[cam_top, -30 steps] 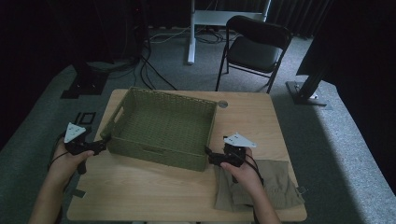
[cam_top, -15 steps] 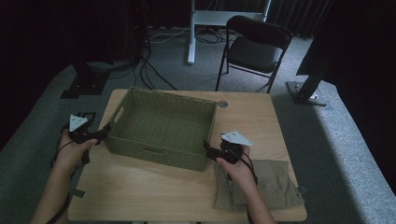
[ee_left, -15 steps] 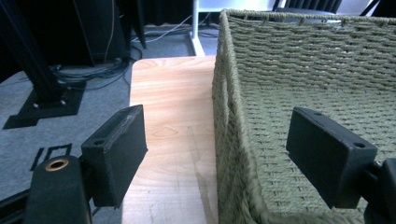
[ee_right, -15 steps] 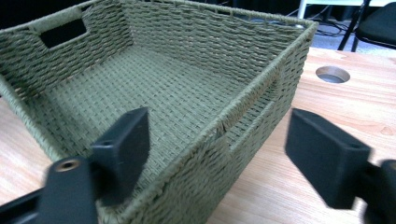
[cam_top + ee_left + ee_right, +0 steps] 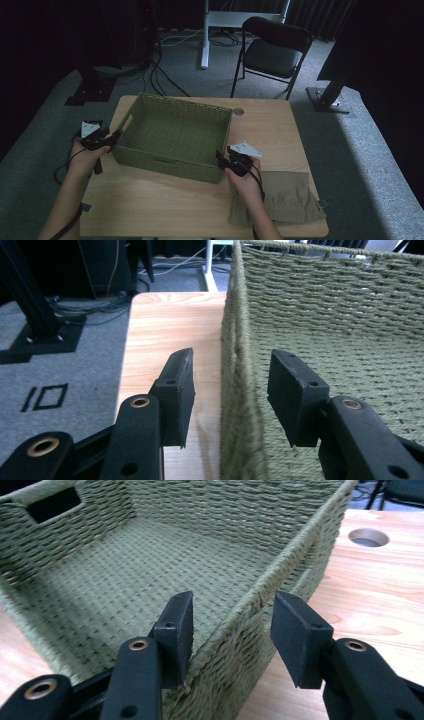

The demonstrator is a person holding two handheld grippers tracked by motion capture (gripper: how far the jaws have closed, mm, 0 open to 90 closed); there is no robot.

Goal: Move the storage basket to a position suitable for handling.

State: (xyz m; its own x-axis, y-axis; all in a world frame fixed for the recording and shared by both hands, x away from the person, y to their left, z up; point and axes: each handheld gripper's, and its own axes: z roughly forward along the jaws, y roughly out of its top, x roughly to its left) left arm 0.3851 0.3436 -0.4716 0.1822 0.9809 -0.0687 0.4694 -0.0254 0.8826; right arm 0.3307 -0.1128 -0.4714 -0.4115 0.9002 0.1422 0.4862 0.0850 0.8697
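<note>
On the table (image 5: 150,200), mid-left, sat the basket (image 5: 175,132): green, woven, empty, long axis running left-right across the person's view. Its left end wall had a handle cut-out, seen from inside in the right gripper view (image 5: 54,502).

Key relation: each gripper straddled a basket wall, one per end.

- Left gripper (image 5: 231,390): spread, rim of the left end wall rising between the jaws. One jaw outside over the table, the other inside over the basket floor. Neither pad looked to be touching the weave yet. In the high view it sat at the left end wall, toward the near corner (image 5: 107,139).
- Right gripper (image 5: 232,632): spread too, straddling the right end wall near the front corner. Left jaw inside and close against or just touching the wall, right jaw outside with a clear gap. In the high view it sat at the near right corner (image 5: 223,159).

Both hands were about equally near, one per end, so neither had the advantage. My read: a two-handed pinch-and-lift or a slide was coming, with the walls already lined up in the jaws, so closing should be all that was needed. Risk: soft woven walls may flex under the pinch.

Further out: folded khaki cloth (image 5: 285,200) on the table's near right corner, well clear of the basket, and a cable hole (image 5: 238,111) beyond the basket's far right corner. Chair (image 5: 272,50) stood behind the table.
</note>
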